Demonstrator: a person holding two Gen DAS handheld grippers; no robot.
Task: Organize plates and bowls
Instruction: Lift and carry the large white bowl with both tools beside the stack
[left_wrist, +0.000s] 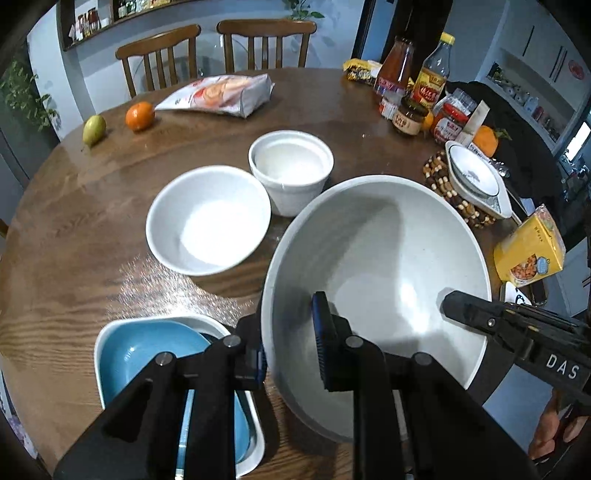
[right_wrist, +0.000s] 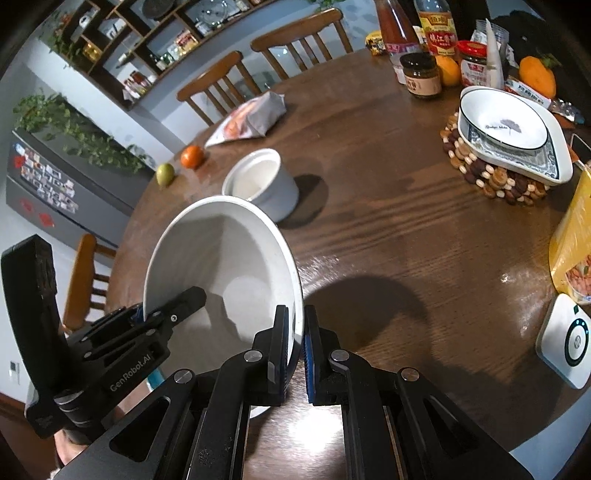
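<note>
Crowded round table (left_wrist: 92, 229), jars everywhere. Both tools, left tool (left_wrist: 291, 354) and right tool (right_wrist: 295, 347), pinch opposite rims of the big white bowl (left_wrist: 376, 266), tilted above it. Thin rim grips might slip, dropping it onto the smaller bowl (left_wrist: 208, 219) just ahead.

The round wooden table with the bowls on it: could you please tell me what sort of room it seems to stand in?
Most likely a home dining area beside a kitchen. Wooden dining chairs stand at the round table, sauce bottles and jars crowd its far side, and a fridge covered in magnets stands by the wall.
</note>
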